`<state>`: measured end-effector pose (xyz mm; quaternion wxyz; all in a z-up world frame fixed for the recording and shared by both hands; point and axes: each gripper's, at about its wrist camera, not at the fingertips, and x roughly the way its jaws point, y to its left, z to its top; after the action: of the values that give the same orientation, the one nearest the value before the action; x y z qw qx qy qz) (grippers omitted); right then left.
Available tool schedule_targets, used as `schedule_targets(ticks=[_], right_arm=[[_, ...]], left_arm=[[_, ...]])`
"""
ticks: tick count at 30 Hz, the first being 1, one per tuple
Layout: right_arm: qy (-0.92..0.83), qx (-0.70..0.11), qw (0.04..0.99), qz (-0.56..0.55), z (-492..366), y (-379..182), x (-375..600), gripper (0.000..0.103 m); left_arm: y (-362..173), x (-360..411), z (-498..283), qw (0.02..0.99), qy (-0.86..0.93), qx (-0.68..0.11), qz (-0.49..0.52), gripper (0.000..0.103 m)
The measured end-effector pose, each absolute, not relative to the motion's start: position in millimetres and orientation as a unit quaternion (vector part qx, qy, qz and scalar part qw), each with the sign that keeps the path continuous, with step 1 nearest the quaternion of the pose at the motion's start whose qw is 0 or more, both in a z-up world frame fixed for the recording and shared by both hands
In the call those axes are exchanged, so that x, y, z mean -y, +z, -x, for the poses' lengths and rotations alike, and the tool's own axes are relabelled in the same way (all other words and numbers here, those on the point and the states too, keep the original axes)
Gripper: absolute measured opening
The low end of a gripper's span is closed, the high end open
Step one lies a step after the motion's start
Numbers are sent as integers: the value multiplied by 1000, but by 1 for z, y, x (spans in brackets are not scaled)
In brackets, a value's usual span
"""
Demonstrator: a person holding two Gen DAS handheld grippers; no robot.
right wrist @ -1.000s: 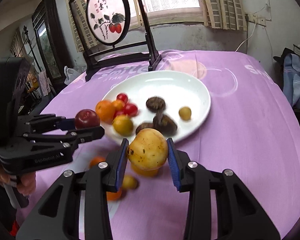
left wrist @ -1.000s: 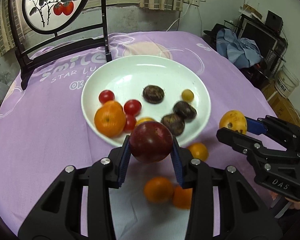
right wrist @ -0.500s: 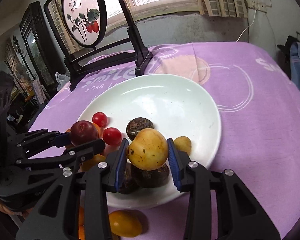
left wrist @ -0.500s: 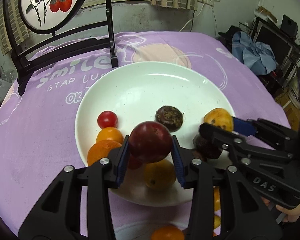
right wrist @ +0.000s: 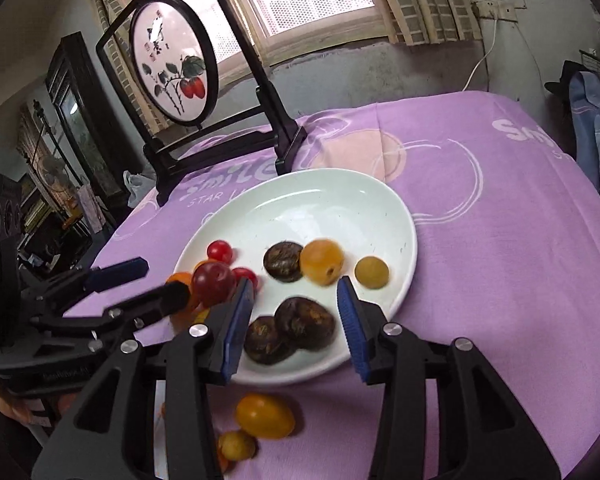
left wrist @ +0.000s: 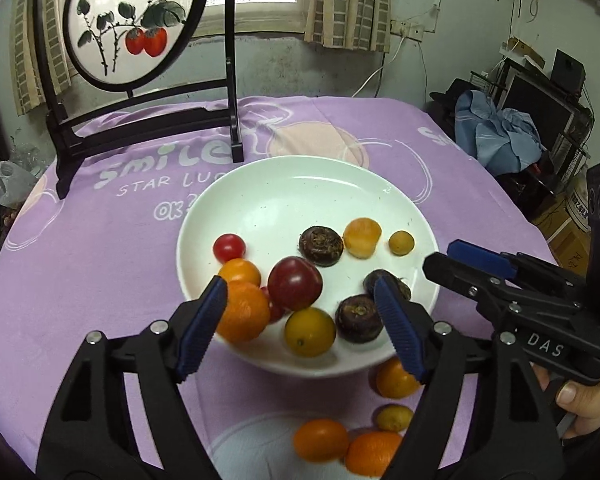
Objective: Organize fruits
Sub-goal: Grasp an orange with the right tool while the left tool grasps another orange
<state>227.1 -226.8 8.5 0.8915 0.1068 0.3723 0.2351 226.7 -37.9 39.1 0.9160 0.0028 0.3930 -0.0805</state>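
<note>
Purple cloth with white lettering covers the round tabletop (left wrist: 100, 280), and at its far side stands a black-framed round screen (left wrist: 134, 24) painted with red fruit. Nearer sits a wide white plate (left wrist: 300, 192) holding most of the fruit. The left hand-held gripper (left wrist: 300, 320) hangs over the plate's near rim with its jaws opening wide and nothing pressed between the blue pads; the dark red plum (left wrist: 295, 283) lies on the plate just ahead of them, against a large orange (left wrist: 242, 312) and a yellow fruit (left wrist: 310, 332). The right hand-held gripper (right wrist: 296, 312) is also over the plate, its jaws opening, with nothing in their grip; the blurred yellow-orange fruit (right wrist: 322, 261) sits just past its tips, perhaps rolling, beside a dark brown fruit (right wrist: 284, 261) and a small yellow one (right wrist: 372, 272). Two more brown fruits (right wrist: 296, 330) lie between its fingers on the plate. A cherry tomato (left wrist: 229, 247) rests toward the plate's left. Off the plate, on the near cloth, lie a few small orange and yellow fruits (left wrist: 320, 439).
</note>
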Motion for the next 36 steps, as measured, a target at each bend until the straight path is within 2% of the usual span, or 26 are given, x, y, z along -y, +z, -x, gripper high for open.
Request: schedule_targets(ticks=[7, 17, 36], right_arm=[[230, -376, 895, -71, -185, 9, 226, 44], [241, -396, 885, -52, -139, -8, 214, 44], [267, -438, 857, 38, -111, -42, 145, 45]], left_arm=[[42, 27, -182, 918, -81, -388, -10, 78], [5, 7, -140, 909, -68, -411, -2, 81], [-23, -24, -141, 903, -59, -424, 35, 81]])
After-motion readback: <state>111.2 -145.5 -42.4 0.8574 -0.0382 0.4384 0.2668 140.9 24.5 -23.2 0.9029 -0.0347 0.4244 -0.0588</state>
